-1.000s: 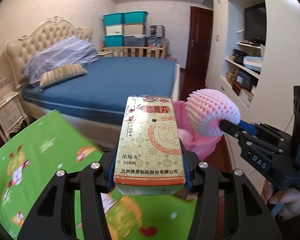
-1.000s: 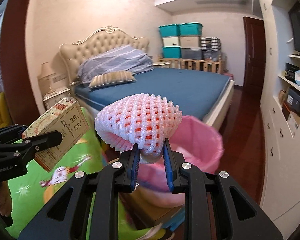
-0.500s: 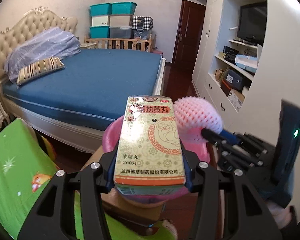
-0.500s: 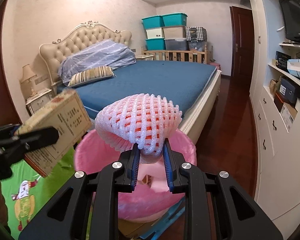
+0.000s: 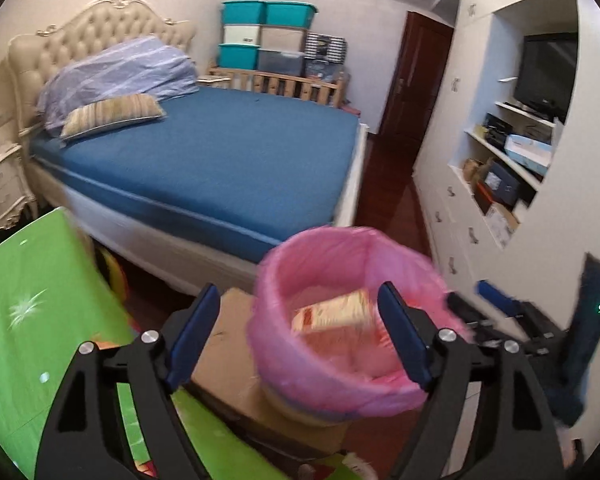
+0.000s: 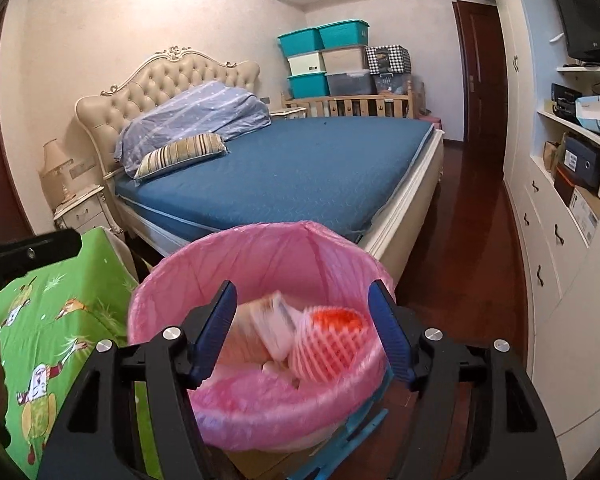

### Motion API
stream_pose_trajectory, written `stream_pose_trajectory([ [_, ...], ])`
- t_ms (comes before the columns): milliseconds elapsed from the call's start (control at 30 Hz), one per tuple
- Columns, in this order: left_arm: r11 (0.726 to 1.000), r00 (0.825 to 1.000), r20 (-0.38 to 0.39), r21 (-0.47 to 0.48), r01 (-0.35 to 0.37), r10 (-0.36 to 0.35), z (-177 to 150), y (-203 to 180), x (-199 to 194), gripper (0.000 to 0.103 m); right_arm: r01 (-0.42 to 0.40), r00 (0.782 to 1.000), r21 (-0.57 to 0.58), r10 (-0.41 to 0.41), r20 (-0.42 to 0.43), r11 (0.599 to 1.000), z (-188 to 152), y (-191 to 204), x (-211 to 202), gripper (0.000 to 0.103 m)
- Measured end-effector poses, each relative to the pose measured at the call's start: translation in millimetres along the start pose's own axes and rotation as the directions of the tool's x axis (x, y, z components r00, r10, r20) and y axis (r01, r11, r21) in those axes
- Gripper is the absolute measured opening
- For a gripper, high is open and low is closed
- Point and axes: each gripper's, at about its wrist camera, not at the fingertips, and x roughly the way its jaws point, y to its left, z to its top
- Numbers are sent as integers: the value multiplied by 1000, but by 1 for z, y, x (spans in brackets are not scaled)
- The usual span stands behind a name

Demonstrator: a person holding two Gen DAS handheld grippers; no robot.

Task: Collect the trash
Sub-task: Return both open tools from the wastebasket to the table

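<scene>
**Both pieces in the bin, both grippers empty**

The left gripper point(image 5: 298, 324) hangs over the pink-lined bin point(image 5: 300, 364), fingers point(image 5: 192, 330) spread wide, nothing between them. The right gripper point(image 6: 302, 330) hovers there too, fingers point(image 6: 216, 328) parted and bare. Inside the liner, blurred, lie the medicine box point(image 5: 332, 314) and the foam fruit net point(image 6: 328, 338). The box looks like light, stiff card, best pinched across its 2 broad faces; the net looks featherweight and squashy, so any pinch on its mesh should hold. Thin liner plastic could snag a fingertip. The bin seems to sit on a cardboard box point(image 5: 228, 344); a green printed cloth point(image 5: 28, 320) lies left, the blue bed point(image 5: 228, 160) just behind, shelves point(image 6: 572, 168) right.
</scene>
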Motion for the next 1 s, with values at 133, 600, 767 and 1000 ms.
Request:
stream_pose_trajectory([
  [133,999,999,2,-26,-45,45,-22,37,-21,97,-12,1000,-22,13,6,1000,-1,13,-15,66],
  [600,977,977,28,-29,-210,211,-116,159,-153,98,-179,983,-165,182,4,970,-2,143,-49,79],
  [767,961,962,9,-29,-274,275,-154,203,-201,98,-254,967,-209,251,-40,944,-14,203,-46,82],
  [1000,913,914,2,-25,-406,407,-200,241,-261,98,-371,928,-247,349,-129,895,-45,296,-43,82],
])
